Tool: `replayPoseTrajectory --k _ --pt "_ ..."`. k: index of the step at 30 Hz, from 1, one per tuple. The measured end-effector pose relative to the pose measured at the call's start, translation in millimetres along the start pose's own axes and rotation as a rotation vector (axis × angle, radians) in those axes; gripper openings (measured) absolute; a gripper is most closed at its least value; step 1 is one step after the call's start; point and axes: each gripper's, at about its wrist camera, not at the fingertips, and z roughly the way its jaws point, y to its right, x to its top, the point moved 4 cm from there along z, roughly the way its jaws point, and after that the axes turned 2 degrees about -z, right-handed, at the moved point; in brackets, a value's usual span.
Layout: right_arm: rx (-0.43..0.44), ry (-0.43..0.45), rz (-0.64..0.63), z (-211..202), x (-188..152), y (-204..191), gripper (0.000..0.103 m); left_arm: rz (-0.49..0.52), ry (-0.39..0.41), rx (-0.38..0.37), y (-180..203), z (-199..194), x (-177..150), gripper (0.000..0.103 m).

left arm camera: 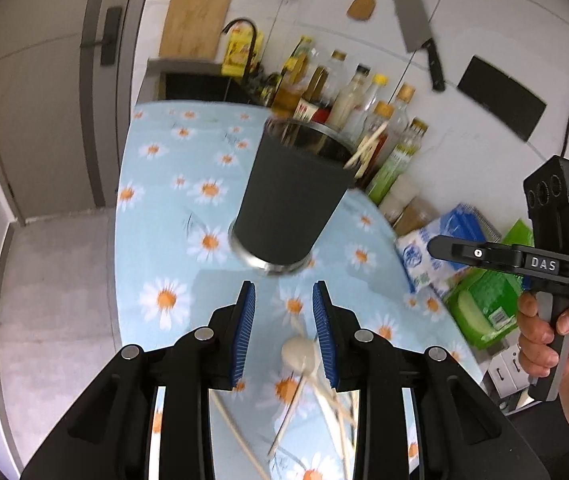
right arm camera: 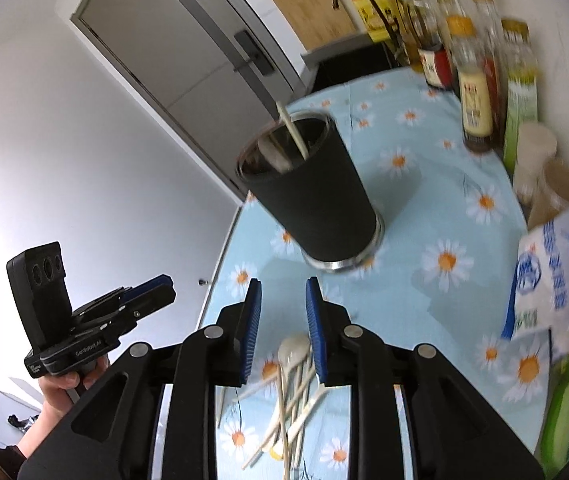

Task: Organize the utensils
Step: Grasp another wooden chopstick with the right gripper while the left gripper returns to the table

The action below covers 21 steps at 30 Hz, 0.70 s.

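The left gripper [left arm camera: 283, 294] and right gripper [right arm camera: 283, 290] hover part-open and empty. The utensils [right arm camera: 288, 384] lie on the tablecloth [right arm camera: 424, 208] beneath the jaws, the cup [right arm camera: 316, 196] beyond them.

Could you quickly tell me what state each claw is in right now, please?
Left claw: open, holding nothing.
Right claw: open, holding nothing.

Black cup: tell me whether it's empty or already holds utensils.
Not empty. The black cup stands upright with pale sticks leaning out over its rim.
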Motion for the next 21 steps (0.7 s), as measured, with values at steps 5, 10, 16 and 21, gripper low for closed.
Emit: replayPoseTrajectory --k 5,10,16,21 --pt "-0.005 -0.074 -0.011 14.0 -22.6 -0.6 0.025 -0.035 -0.060 0.022 -13.4 9.6 -22.8 0.029" --pt "-0.009 -0.147 -0.044 29.3 -44.8 -7.3 0.025 -0.069 -0.113 0.043 -23.4 20.1 -43.5 0.029" --pt "-0.052 -0.276 -0.137 54.3 -76.0 -17.1 0.025 -0.121 -0.163 0.067 -33.2 28.5 -69.3 0.029" --pt "-0.094 -0.355 -0.221 70.4 -97.6 -26.2 0.025 -0.153 -0.182 0.096 -40.7 29.4 -84.3 0.029"
